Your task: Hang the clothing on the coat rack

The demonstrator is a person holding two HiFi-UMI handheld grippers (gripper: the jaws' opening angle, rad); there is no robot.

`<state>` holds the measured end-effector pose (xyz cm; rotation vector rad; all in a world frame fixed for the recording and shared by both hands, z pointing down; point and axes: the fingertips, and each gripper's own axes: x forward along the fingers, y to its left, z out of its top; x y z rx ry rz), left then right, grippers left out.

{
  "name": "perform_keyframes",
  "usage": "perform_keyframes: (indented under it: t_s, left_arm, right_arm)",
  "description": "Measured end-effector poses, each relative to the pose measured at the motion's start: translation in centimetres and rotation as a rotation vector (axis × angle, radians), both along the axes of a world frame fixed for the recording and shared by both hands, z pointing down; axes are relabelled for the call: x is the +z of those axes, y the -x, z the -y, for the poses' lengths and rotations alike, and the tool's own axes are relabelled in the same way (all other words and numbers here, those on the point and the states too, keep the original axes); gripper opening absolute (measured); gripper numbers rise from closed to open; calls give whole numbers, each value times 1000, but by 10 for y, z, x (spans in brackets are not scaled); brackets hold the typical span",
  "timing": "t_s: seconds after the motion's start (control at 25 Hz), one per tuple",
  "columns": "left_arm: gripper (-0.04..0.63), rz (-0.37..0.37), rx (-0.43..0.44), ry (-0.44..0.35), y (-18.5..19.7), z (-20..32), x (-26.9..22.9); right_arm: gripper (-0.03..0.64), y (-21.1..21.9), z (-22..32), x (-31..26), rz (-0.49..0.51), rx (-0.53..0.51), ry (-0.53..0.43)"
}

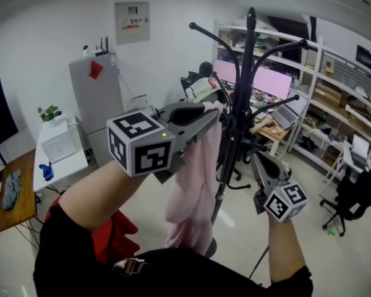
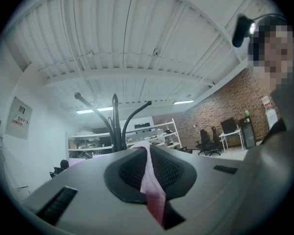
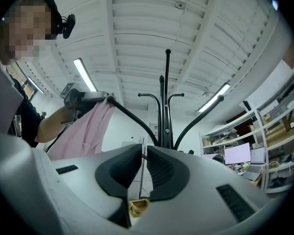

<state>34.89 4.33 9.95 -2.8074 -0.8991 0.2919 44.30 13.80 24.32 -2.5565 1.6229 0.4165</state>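
Observation:
A pale pink garment (image 1: 195, 184) hangs from my left gripper (image 1: 217, 107), which is shut on its upper edge; pink cloth (image 2: 151, 173) is pinched between the pads. The gripper holds it up beside the black coat rack (image 1: 245, 98), close to the tip of a curved arm (image 3: 130, 119). The right gripper view has the garment (image 3: 88, 131) draped at that arm's end. My right gripper (image 1: 258, 158) points up beside the rack's pole, lower and to the right. Its jaws (image 3: 141, 151) are closed to a thin slit with nothing in it.
Rack arms (image 1: 278, 48) fan out above both grippers. A white table (image 1: 65, 163) and a wooden table (image 1: 15, 197) stand at the left, a grey cabinet (image 1: 96, 94) behind. Shelving (image 1: 337, 101), a desk with monitors (image 1: 269, 82) and a black office chair (image 1: 355, 197) crowd the right.

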Motion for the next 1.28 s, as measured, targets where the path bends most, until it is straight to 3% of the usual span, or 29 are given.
perform_keyframes:
  t_s: [0.56,1.0,1.28]
  left_arm:
    - [12,-39,-51,-46,-18,-12,-23]
    - [12,-25,-35,-91,-3,-18,-17]
    - [11,-73,-105,-180,-6,-28,-20]
  right_arm:
    - [39,-9,-10,6,20,16,-11]
    - [40,-15,-15,11,39,20,-22]
    - [39,-20,-18,16,49,24,-28]
